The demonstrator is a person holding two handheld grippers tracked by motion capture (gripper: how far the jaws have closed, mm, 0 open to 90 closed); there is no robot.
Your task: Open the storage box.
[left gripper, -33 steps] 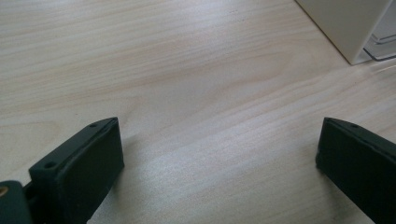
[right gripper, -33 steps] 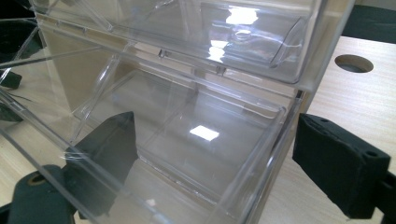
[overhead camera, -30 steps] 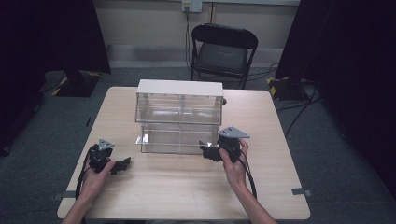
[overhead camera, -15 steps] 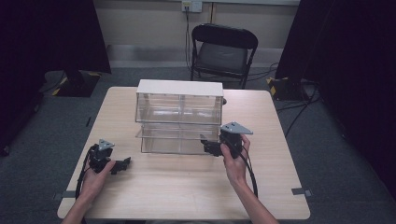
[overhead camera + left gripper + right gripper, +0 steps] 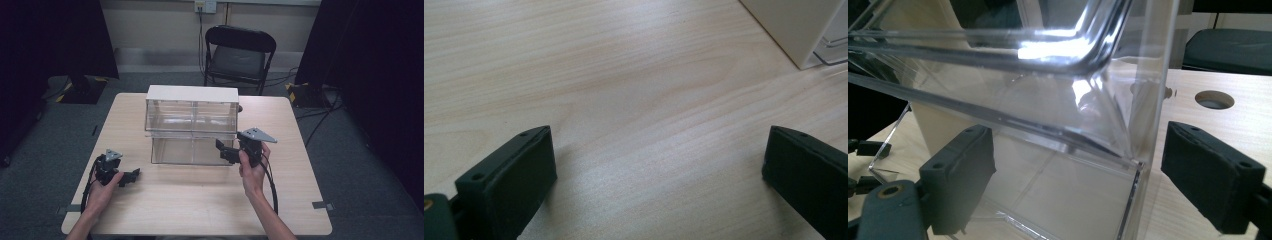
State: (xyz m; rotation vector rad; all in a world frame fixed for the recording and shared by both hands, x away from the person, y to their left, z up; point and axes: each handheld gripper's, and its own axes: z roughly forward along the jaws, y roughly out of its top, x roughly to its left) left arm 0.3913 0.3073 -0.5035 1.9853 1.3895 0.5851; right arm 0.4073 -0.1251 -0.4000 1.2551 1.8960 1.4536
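At the centre of the high view a clear drawer cabinet [image 5: 192, 125] with a white top stands on the wooden table [image 5: 200, 200], its lower drawer [image 5: 187, 150] seemingly pulled slightly forward. The right gripper [image 5: 225, 150] sits at that drawer's right front corner, jaws spread apart astride the clear wall, not clenched. At lower left, the left gripper [image 5: 132, 175] rests near the table, jaws wide and empty.

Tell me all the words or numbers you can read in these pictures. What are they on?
There are none to read. The clear drawer cabinet, the wooden table, the folding chair and both grippers, left and right, carry no words or numbers. The wall outlet is too small to tell.
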